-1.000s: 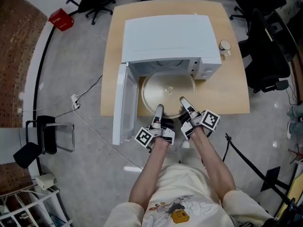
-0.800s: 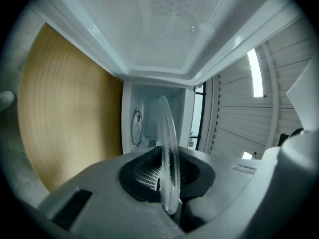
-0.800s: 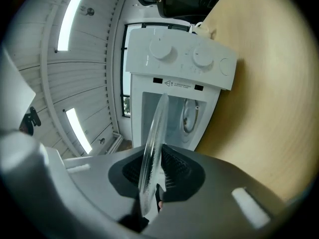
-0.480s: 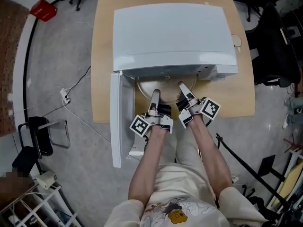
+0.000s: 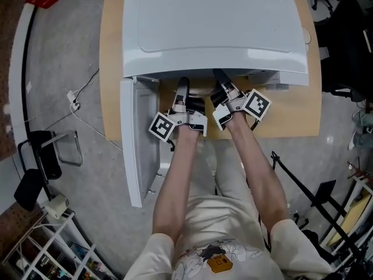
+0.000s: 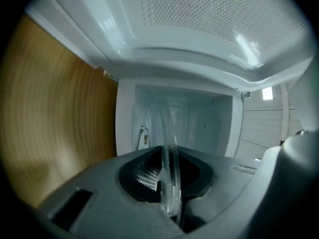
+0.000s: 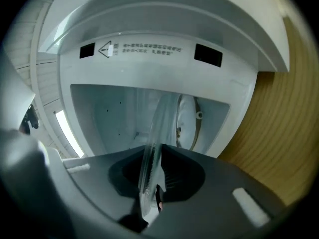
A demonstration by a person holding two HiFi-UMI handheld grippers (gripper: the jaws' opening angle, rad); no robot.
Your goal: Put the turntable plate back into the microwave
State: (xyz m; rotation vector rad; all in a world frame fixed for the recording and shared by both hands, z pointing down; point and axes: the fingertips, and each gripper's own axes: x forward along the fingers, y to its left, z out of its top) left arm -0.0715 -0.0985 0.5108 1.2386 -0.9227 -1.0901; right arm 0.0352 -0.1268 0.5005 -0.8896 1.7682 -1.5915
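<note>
Turntable plate (image 6: 168,148), gripped by left hand-held gripper (image 6: 168,203) and right hand-held gripper (image 7: 148,195), now deeper inside microwave (image 5: 215,22).

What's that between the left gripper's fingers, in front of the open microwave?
The rim of the clear turntable plate, seen edge-on and pinched by the fingers. The left gripper view shows it best.

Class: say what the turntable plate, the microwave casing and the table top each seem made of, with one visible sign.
The turntable plate: probably clear glass, glossy; the oven's inside shows through it. The microwave casing: white painted metal or plastic, smooth, soft highlights; which one is unclear. The table top: light wood or laminate, matt, streaky tan grain.
</note>
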